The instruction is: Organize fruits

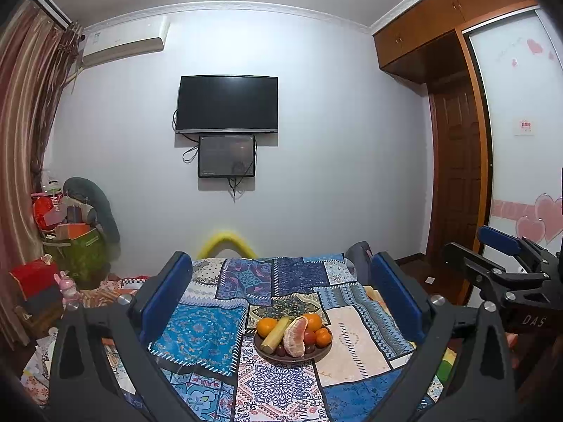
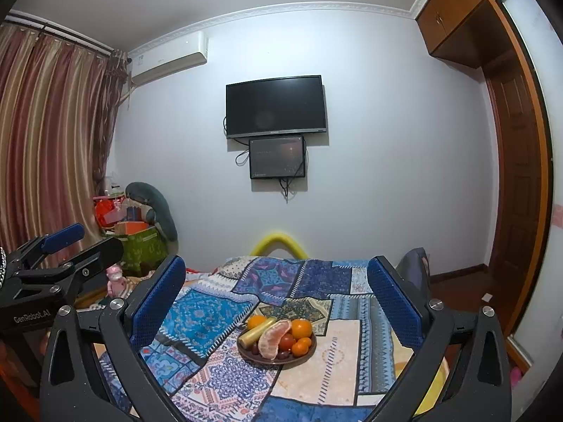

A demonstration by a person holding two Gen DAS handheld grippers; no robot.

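Observation:
A brown plate (image 1: 267, 354) (image 2: 242, 351) sits on a patchwork cloth and holds several oranges (image 1: 266, 326) (image 2: 302, 328), a peeled pomelo wedge (image 1: 295, 337) (image 2: 273, 339), a yellow-green stick-shaped fruit (image 1: 278, 332) (image 2: 257, 332), small tomatoes and dark grapes. My left gripper (image 1: 281, 299) is open and empty, held above and short of the plate. My right gripper (image 2: 278, 299) is open and empty, also short of the plate. Each gripper shows at the edge of the other's view.
The patchwork cloth (image 1: 197, 330) (image 2: 345, 351) covers a table. A wall with a TV (image 1: 227, 103) stands beyond it. Piled boxes and bags (image 1: 70, 232) are at the left, curtains (image 2: 45, 140) further left, and a wooden door and wardrobe (image 1: 457, 183) at the right.

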